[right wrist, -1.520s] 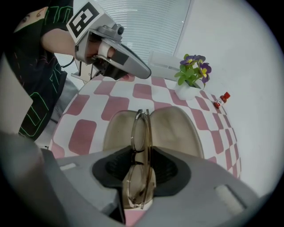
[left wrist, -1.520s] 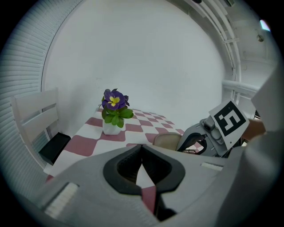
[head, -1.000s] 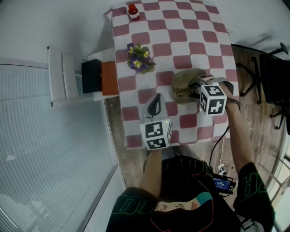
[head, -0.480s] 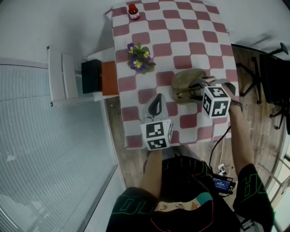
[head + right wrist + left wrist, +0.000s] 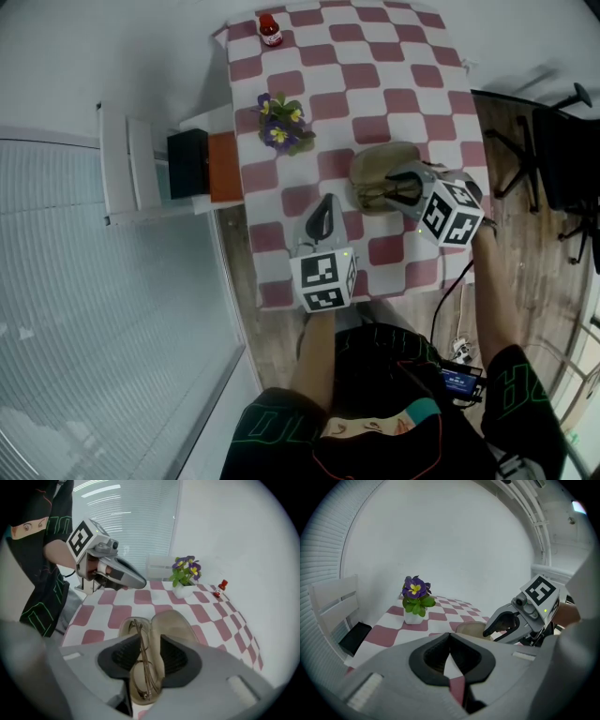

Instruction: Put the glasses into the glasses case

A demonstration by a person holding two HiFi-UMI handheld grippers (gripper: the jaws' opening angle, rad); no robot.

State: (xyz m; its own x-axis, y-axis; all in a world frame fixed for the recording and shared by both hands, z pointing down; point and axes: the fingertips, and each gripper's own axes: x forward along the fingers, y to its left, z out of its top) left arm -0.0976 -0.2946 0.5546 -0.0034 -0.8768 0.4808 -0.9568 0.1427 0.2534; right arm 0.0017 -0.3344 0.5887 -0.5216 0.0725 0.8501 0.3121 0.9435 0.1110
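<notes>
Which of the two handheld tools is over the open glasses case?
The right tool, above the case where the glasses lie; its jaws are closing, gripping nothing. The left tool sits apart, shut, over bare tablecloth.

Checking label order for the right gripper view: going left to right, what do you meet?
left gripper → flowers → bottle. The case is left out, since it spans below both the gripper tip and the flowers.
</notes>
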